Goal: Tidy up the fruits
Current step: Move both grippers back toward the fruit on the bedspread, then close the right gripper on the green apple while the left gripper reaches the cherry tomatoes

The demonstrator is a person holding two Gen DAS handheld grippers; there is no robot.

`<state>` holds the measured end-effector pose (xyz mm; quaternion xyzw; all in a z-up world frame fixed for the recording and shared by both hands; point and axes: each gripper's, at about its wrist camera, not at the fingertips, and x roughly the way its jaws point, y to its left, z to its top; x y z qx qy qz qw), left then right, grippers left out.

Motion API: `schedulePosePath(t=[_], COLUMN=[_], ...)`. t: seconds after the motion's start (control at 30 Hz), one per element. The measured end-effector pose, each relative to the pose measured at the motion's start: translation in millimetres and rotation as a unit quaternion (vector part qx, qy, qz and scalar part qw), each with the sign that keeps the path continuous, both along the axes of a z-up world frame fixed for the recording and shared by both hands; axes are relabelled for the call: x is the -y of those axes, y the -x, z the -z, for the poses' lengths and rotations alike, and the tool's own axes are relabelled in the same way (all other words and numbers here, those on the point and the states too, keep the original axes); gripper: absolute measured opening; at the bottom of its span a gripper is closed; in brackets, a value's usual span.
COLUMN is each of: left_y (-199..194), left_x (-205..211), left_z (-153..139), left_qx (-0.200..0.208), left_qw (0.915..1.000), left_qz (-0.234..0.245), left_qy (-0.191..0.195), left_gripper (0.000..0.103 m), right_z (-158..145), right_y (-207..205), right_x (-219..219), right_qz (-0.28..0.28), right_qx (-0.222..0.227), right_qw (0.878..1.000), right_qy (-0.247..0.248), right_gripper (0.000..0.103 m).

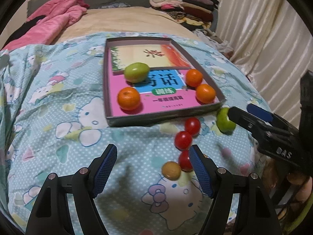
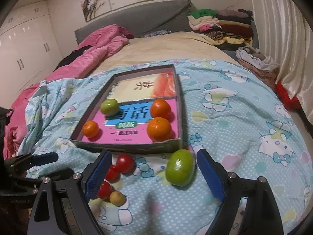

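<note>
The green fruit (image 2: 180, 168) lies on the patterned quilt (image 2: 244, 129) between the spread fingers of the right gripper (image 2: 152, 171), nearer the right-hand pad and touching neither, its long axis tilted slightly off upright in that view; the jaws stand wide and hold nothing. It sits just outside the near right corner of the shallow box (image 2: 127, 146). The left gripper (image 1: 152, 168), also open and empty, angles down beside the cherry tomatoes (image 1: 183, 140), farther from the green fruit.

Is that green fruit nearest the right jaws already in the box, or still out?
Out. The green fruit lies on the blue quilt, just before the box.
</note>
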<state>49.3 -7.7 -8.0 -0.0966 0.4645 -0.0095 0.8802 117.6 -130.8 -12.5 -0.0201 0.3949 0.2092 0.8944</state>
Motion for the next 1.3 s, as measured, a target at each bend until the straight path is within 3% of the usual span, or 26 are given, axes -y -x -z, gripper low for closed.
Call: schedulePosePath(t=[0.37,0.7,0.87,1.2,1.3], left_y=[-0.8,-6.8,-14.1,-24.3,-27.0], left_x=[32.1,47.9,50.3,39.8,39.4], left_z=[14.9,26.2,30.8,36.0,37.7], left_qx=[-0.034,-0.045,-0.044,-0.05,-0.055], left_qw=[0.9967,0.9906,0.9888,0.9895,0.9887], left_qz=[0.072,0.125,0.134,0.134,0.139], left_qy=[-0.02,-0.033,-0.048,-0.021,-0.016], left_gripper=[0.077,0.058,0.057,0.054,0.054], right_z=[13.1,29.1,37.6,52.1,56.1], right_y=[-9.9,-20.6,-26.1,-34.8,-37.7], right_x=[8.8,16.9,22.2,16.2,14.2], right_qz=[0.028,0.058,0.065,0.049,0.045], right_qx=[-0.032,-0.071,-0.091,-0.117,-0.122], right_qw=[0.999,0.995,0.994,0.992,0.991], right_qy=[0.01,0.025,0.021,0.027,0.031], right_gripper=[0.088,0.088,0.088,0.052,0.045])
